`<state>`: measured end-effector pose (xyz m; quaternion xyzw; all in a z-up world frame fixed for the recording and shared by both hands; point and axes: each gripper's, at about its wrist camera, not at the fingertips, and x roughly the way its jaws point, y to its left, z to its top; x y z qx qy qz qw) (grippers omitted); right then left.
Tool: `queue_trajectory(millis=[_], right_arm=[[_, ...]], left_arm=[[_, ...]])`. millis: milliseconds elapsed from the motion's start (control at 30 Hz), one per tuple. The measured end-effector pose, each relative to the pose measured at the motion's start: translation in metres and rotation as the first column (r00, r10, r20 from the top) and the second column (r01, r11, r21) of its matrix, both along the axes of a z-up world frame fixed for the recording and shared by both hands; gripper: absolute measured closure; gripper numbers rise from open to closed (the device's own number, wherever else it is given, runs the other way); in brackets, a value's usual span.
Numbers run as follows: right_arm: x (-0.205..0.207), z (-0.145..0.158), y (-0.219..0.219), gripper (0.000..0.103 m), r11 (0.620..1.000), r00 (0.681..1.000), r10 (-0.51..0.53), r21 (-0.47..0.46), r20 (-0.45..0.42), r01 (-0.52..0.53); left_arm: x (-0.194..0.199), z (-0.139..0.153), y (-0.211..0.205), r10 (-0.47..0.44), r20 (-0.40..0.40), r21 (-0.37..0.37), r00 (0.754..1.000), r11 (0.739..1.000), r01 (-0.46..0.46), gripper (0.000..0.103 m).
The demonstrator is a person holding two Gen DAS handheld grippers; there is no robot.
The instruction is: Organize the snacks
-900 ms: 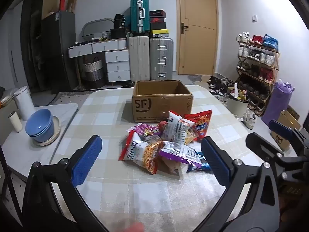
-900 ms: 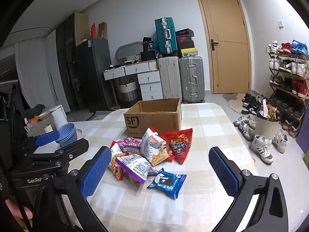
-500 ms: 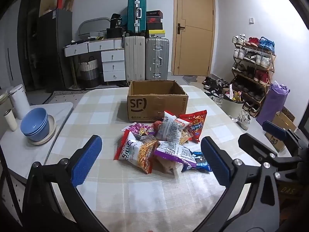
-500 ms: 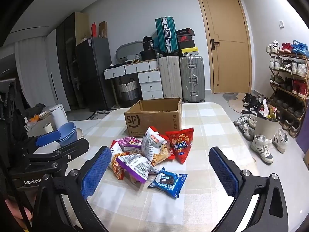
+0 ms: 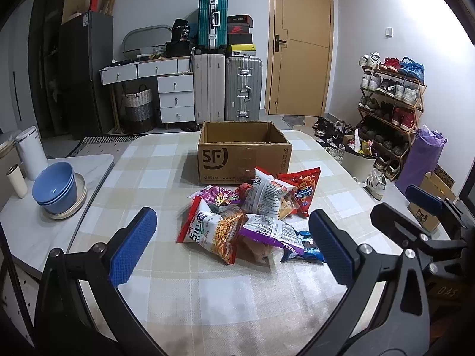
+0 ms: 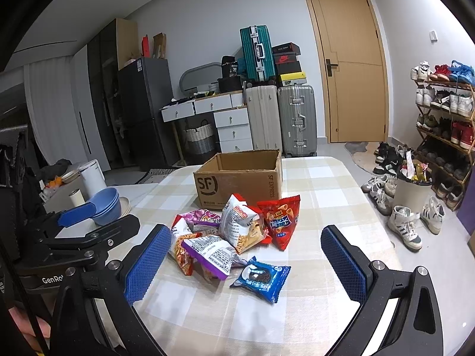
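I keep both tongs above the near edge of the checked table [image 5: 166, 160]. My left gripper [image 5: 234, 247] has its jaws fully wide and holds nothing. My right gripper [image 6: 246, 262] is also fully wide and empty. The pile of snack bags [image 6: 234, 231] lies in the middle of the table, just in front of the open cardboard box [image 6: 237, 182], which stands on the far side. One blue cookie packet [image 6: 261, 279] lies alone at the near right of the pile. Blue bowls [image 5: 55, 185] stand far to the left.
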<state>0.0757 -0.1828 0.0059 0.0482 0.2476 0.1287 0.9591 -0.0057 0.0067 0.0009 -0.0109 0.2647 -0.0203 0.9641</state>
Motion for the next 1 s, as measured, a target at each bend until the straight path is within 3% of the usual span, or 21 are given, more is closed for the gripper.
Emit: queue_trajectory(millis=[1000], right_arm=[[0.003, -0.010, 0.001, 0.000, 1.000, 1.000, 0.014, 0.011, -0.015, -0.014]], left_arm=[[0.001, -0.007, -0.002, 0.033, -0.007, 0.013, 0.999, 0.999, -0.033, 0.001]])
